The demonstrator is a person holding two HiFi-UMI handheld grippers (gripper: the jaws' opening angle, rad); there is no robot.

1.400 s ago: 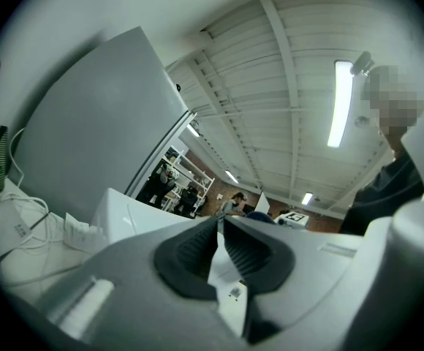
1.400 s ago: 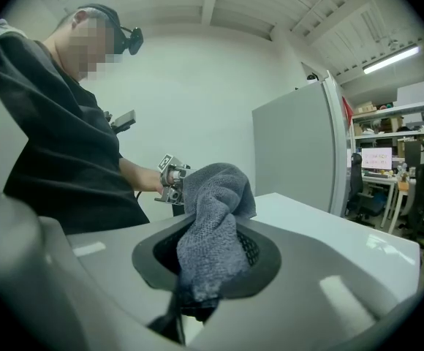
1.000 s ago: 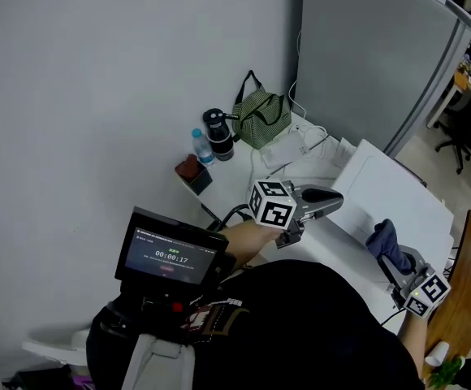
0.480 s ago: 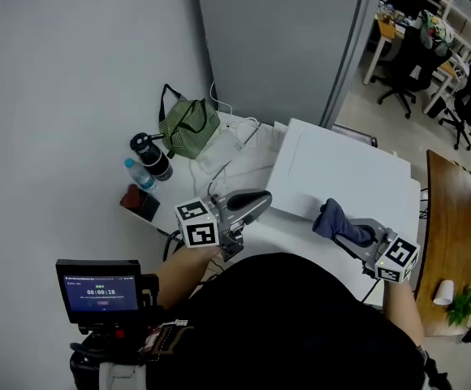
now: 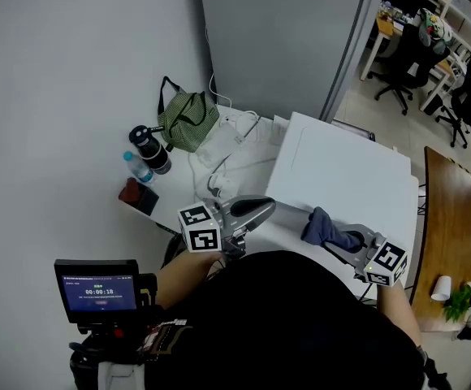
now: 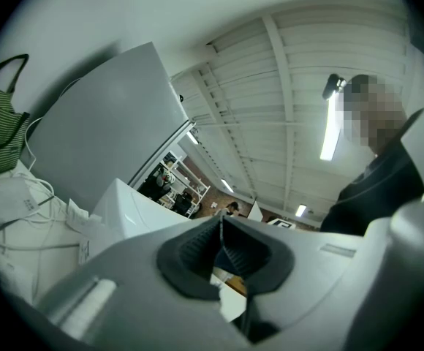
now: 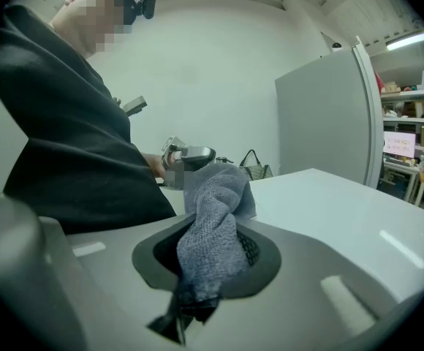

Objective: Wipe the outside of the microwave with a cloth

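Both jaws of the right tongs [image 5: 339,240] grip the blue-grey cloth [image 5: 323,229], its free end apparently touching the near edge of the white microwave [image 5: 345,165]. The left tongs [image 5: 266,207], pressed together and empty, hang just beside the microwave's left corner.

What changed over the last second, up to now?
The right gripper, shut on the cloth, moved slightly leftward over the microwave top. The left gripper stayed shut and empty beside the microwave. The bag is unmoved.
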